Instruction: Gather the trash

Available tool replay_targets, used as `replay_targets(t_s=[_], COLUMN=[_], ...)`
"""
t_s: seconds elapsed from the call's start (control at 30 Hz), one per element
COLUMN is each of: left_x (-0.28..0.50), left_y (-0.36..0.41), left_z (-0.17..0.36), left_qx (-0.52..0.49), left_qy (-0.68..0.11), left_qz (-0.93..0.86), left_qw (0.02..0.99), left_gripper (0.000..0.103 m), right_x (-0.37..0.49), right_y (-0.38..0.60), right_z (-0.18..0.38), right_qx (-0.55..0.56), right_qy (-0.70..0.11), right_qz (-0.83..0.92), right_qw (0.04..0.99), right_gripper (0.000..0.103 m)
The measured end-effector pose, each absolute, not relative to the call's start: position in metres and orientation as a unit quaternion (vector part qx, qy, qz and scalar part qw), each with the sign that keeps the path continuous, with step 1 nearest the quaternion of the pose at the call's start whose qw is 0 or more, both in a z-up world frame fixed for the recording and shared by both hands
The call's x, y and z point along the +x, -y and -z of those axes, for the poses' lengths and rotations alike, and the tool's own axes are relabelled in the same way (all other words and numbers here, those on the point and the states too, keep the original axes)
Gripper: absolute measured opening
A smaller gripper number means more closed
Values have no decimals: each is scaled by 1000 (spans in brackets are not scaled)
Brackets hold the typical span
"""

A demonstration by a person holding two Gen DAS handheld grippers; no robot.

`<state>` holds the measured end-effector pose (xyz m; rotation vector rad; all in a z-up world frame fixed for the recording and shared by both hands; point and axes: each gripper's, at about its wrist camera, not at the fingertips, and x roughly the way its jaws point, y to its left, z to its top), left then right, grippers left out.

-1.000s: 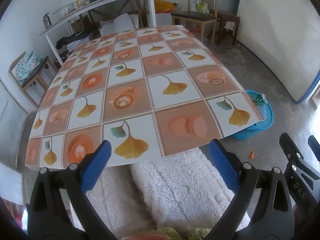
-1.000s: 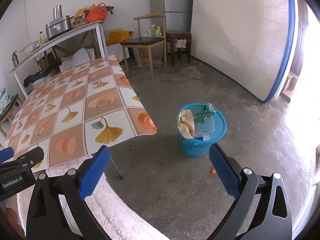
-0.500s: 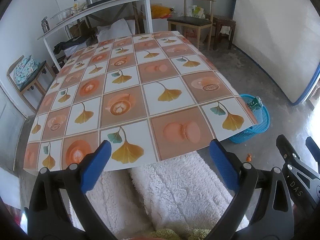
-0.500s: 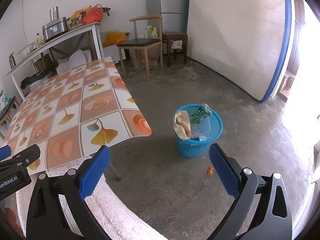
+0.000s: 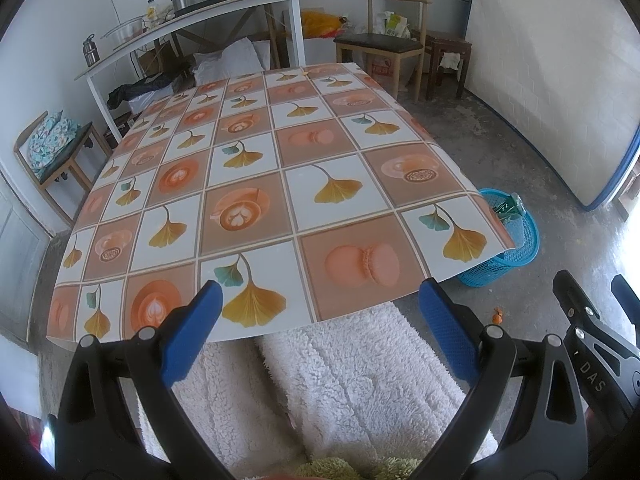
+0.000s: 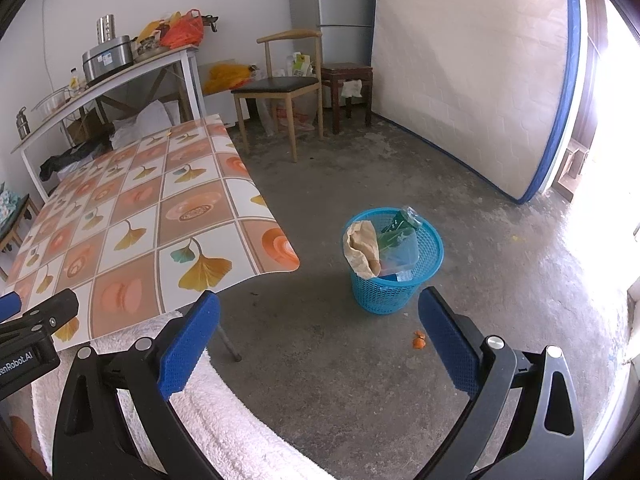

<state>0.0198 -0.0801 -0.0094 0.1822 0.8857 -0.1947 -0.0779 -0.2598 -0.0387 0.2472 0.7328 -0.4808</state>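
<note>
Both jaws are standing wide apart and gripping nothing: we are holding the left gripper (image 5: 316,312) over the near edge of the table (image 5: 280,200) and the right gripper (image 6: 318,322) over bare floor. Beneath us a white fleece (image 5: 340,380) is lying. An orange scrap (image 6: 418,342) is sitting on the floor just beside the blue basket (image 6: 384,296), which is holding a paper bag (image 6: 362,246) and other trash.

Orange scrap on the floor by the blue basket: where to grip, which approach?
Small orange scrap lies low on bare concrete, apart from the blue mesh basket. Come straight down with the open right gripper, fingers straddling its narrow width; likely pinch its raised middle.
</note>
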Motion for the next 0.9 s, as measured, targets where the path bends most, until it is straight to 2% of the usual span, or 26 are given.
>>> replay_targets(t_s=[0.9], left_x=[19], left_y=[81], left_z=[9], left_qx=[87], left_qy=[-427], left_qz=[93], left_qw=[895], left_gripper=[94], right_x=[-81], right_y=[260], right_z=[40], right_qx=[120], right_qy=[-353], right_qz=[238], right_qw=[897], right_gripper=[97])
